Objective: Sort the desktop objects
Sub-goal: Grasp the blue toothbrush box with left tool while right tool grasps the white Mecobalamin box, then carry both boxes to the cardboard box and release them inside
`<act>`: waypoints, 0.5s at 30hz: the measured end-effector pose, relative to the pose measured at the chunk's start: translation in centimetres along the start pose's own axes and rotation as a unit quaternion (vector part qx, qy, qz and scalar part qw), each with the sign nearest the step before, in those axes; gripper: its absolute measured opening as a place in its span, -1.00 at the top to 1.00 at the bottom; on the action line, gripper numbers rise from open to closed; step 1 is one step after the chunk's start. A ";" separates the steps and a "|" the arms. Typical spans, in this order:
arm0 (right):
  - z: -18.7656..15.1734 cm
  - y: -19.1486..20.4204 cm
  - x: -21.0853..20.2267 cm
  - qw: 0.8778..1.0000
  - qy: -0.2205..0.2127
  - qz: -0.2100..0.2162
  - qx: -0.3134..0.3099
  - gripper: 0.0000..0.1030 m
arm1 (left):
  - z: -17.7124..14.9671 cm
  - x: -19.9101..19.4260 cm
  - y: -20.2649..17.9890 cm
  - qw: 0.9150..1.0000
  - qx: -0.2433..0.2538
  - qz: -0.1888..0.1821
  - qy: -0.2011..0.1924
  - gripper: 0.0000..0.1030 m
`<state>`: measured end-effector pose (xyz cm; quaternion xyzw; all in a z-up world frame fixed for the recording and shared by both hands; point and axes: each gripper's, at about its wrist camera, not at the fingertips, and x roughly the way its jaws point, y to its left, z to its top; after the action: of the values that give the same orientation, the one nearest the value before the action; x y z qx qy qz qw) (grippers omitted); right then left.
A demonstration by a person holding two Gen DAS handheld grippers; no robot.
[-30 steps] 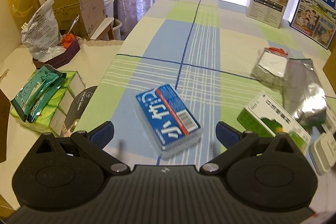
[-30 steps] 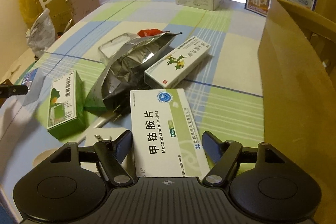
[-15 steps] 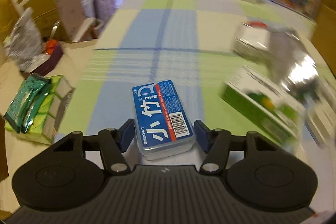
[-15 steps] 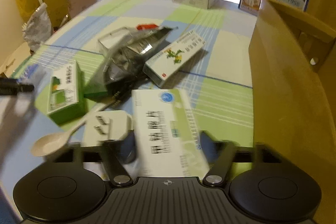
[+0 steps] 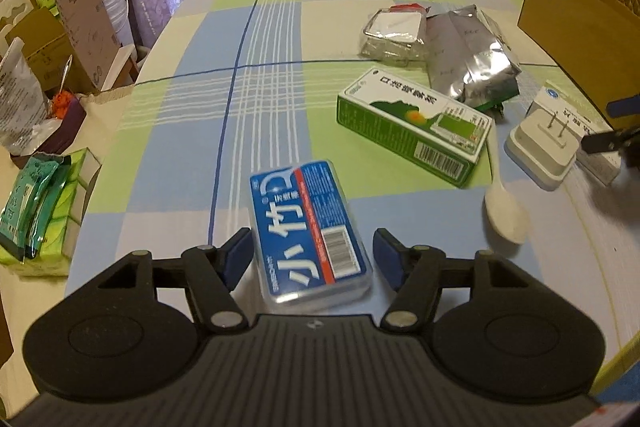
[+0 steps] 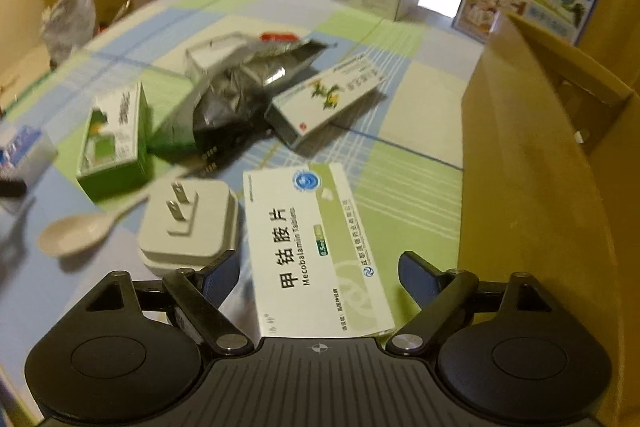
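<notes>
A blue-labelled clear plastic box (image 5: 308,231) sits tilted between the fingers of my left gripper (image 5: 312,257), which is shut on its long sides near the table's front left. In the right wrist view my right gripper (image 6: 318,267) is shut on the long edges of a white and green Mecobalamin tablet box (image 6: 316,247). A white plug adapter (image 6: 188,227) lies prongs-up just left of that box. A white plastic spoon (image 6: 76,235) lies further left.
On the checked tablecloth lie a green medicine box (image 5: 412,123), a crumpled foil bag (image 5: 468,55), a clear container (image 5: 394,31) and a long white carton (image 6: 328,99). A tall cardboard box (image 6: 532,167) walls the right side. Tissue packs (image 5: 36,211) lie off the left edge.
My left gripper went from wide open to shut around the blue box, then swung right with it. In the right view the table items slid away while the tablet box stayed between the fingers.
</notes>
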<state>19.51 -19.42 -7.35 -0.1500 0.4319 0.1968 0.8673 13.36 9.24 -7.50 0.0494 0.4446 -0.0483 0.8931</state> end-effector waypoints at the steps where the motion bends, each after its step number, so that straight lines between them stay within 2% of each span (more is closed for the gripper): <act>1: 0.1 -0.1 0.4 1.000 0.005 0.002 0.000 -0.63 | 0.1 0.2 0.0 1.000 -0.001 0.000 -0.001 -0.31; 3: 0.2 -0.3 1.0 1.000 0.010 0.010 0.008 -0.58 | 0.4 0.5 0.0 1.000 -0.003 0.000 -0.004 -0.40; 5: 0.3 -0.4 1.5 0.999 0.018 0.018 0.020 -0.39 | 0.7 0.8 -0.1 1.000 -0.004 0.005 -0.005 -0.44; 7: 0.3 -0.5 1.3 0.999 0.022 0.015 0.036 -0.38 | 0.9 1.2 -0.2 1.000 -0.005 0.013 0.001 -0.44; 9: 0.0 -0.5 0.7 0.998 0.026 0.016 0.053 -0.37 | 0.9 1.5 -0.3 1.000 -0.003 0.024 0.007 -0.39; 13: -1.1 0.2 -0.2 0.998 0.028 0.009 0.048 -0.38 | 0.7 1.5 -0.7 0.999 0.004 0.029 0.015 -0.02; 15: -1.0 0.1 -0.1 0.999 0.022 0.010 0.047 -0.38 | 0.6 1.1 -1.1 0.999 0.012 0.031 0.016 0.00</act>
<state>18.69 -19.78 -7.84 -0.1092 0.4613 0.1815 0.8616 14.33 8.00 -8.12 0.0746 0.4561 -0.0250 0.8864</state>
